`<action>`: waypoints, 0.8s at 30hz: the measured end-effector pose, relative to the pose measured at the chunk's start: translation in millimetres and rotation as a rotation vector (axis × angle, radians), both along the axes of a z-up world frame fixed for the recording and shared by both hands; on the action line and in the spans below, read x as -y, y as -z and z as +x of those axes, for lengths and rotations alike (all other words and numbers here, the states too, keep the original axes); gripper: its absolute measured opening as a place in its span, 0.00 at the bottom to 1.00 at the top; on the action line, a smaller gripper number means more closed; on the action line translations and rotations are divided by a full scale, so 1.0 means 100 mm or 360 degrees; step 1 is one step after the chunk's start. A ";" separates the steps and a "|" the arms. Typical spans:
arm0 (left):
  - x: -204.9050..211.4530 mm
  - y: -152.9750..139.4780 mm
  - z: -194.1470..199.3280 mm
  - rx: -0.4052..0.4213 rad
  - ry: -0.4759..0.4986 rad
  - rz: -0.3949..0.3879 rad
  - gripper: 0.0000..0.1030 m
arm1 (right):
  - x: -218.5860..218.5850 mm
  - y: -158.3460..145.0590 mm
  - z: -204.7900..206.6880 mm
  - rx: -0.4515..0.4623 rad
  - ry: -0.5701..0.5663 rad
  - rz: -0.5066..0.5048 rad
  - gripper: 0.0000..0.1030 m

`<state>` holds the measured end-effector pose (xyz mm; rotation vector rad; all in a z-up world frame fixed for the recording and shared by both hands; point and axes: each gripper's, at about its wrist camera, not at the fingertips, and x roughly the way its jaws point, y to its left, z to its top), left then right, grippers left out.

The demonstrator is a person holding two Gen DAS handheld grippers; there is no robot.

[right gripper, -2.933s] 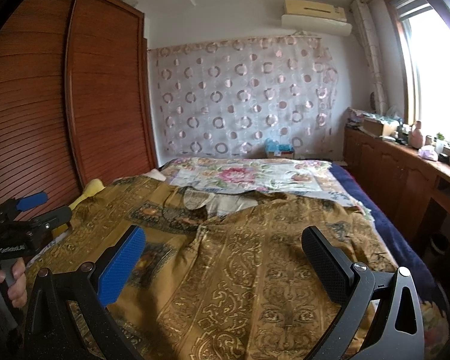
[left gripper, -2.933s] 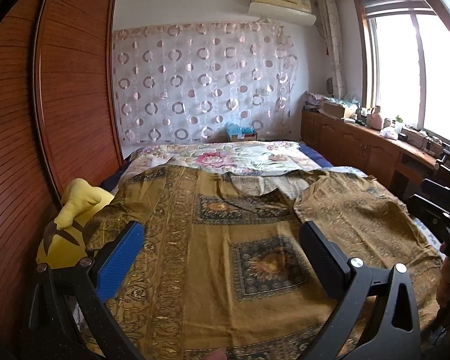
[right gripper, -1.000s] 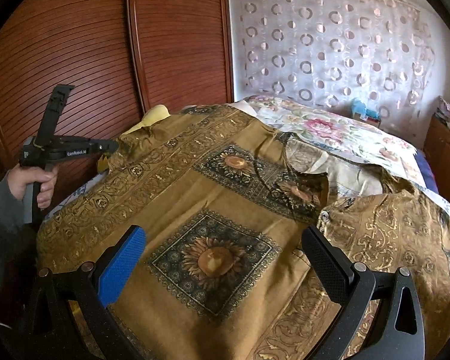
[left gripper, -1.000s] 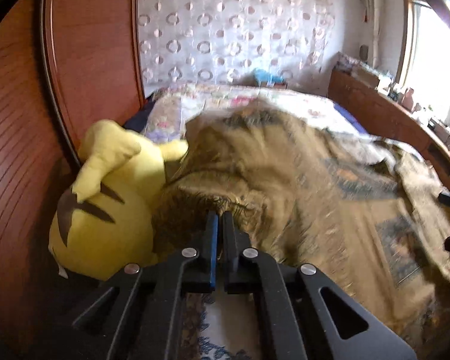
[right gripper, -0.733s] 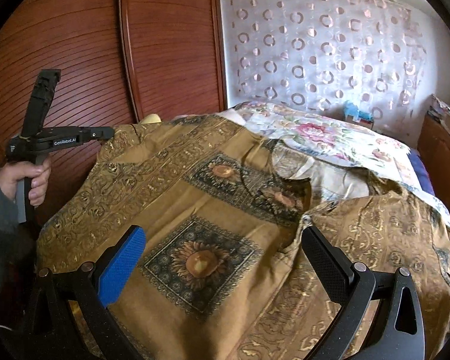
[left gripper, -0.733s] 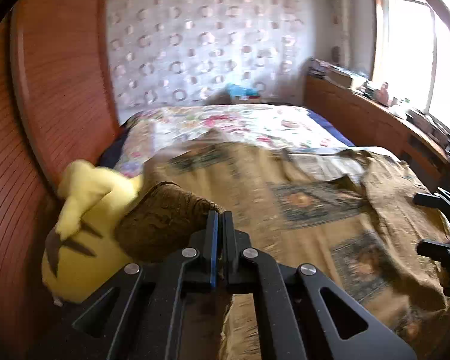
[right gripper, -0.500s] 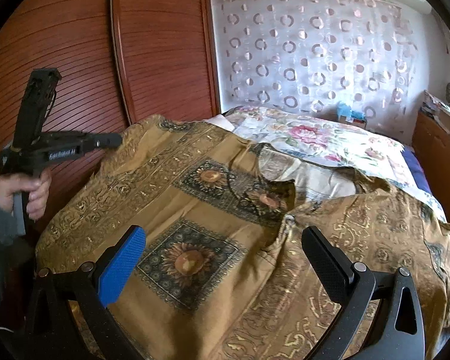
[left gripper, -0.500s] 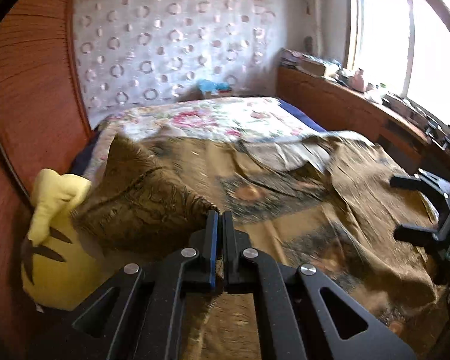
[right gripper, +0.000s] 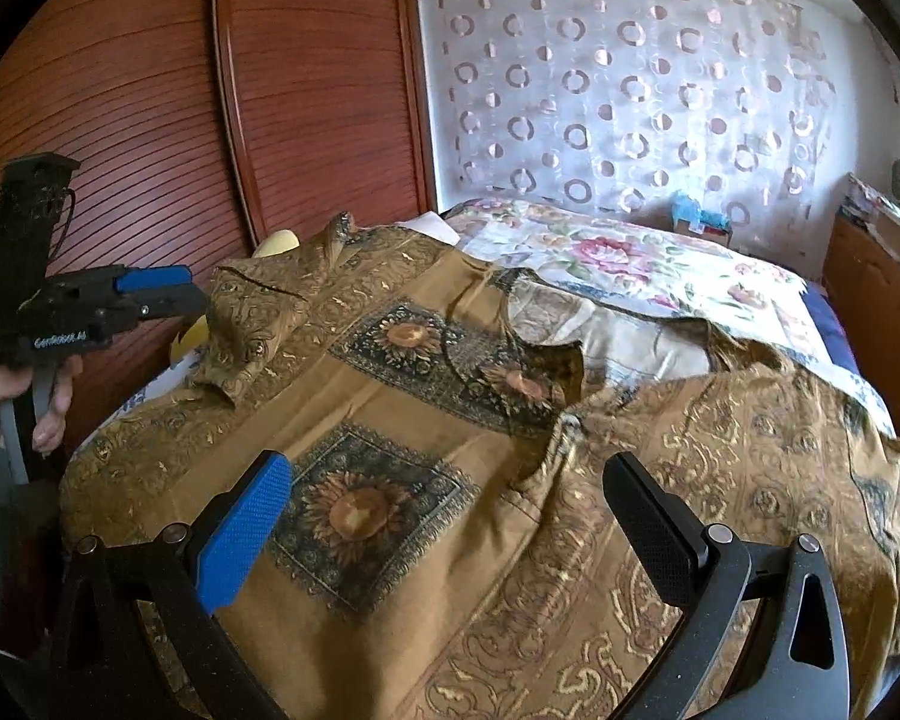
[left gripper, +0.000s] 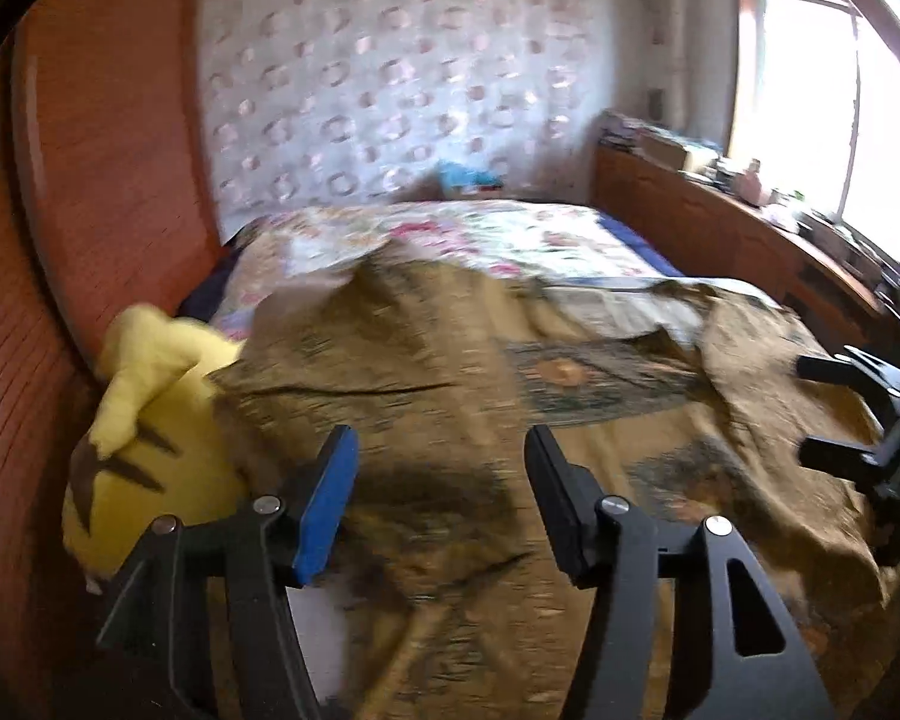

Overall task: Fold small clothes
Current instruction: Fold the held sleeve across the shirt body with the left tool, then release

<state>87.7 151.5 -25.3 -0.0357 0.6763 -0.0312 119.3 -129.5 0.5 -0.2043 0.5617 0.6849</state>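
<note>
On the bed [right gripper: 660,264] my shirt [right gripper: 426,420] lies flat, left sleeve [right gripper: 252,324] folded in. Left tongs [left gripper: 438,498] opening, empty; right tongs [right gripper: 444,528] wide, nearer the unfolded right sleeve [right gripper: 750,468].

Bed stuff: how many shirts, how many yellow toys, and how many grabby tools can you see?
Shirt: 1
Yellow plush toy: 1
Tools: 2, the left tool, its jaws opening with nothing between them, and the right tool, open over the shirt
Total: 4
</note>
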 end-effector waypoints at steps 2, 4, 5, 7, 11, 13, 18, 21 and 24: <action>-0.14 0.10 0.08 -0.0041 -0.0087 -0.0008 0.57 | -0.03 -0.04 0.07 0.0005 -0.0025 -0.0007 1.00; -0.25 0.18 0.14 -0.0076 -0.0130 -0.0033 0.57 | -0.07 -0.07 0.16 0.0009 -0.0060 -0.0001 1.00; -0.30 0.23 0.18 -0.0099 -0.0149 -0.0049 0.57 | -0.13 -0.07 0.18 0.0009 -0.0072 0.0000 1.00; -0.37 0.33 0.25 -0.0155 -0.0199 -0.0060 0.57 | -0.21 -0.06 0.24 0.0004 -0.0099 0.0004 1.00; -0.40 0.39 0.32 -0.0158 -0.0189 -0.0124 0.57 | -0.34 0.01 0.36 -0.0024 -0.0119 -0.0006 0.99; -0.41 0.37 0.33 -0.0136 -0.0173 -0.0166 0.57 | -0.39 0.04 0.40 -0.0036 -0.0132 -0.0001 0.99; -0.46 0.35 0.42 -0.0115 -0.0139 -0.0266 0.30 | -0.40 0.06 0.43 -0.0045 -0.0146 0.0000 0.99; -0.44 0.32 0.45 -0.0112 -0.0113 -0.0256 0.07 | -0.38 0.08 0.41 -0.0040 -0.0143 -0.0008 0.99; -0.34 0.19 0.42 -0.0044 -0.0091 -0.0190 0.06 | -0.34 0.08 0.40 -0.0044 -0.0124 0.0003 0.99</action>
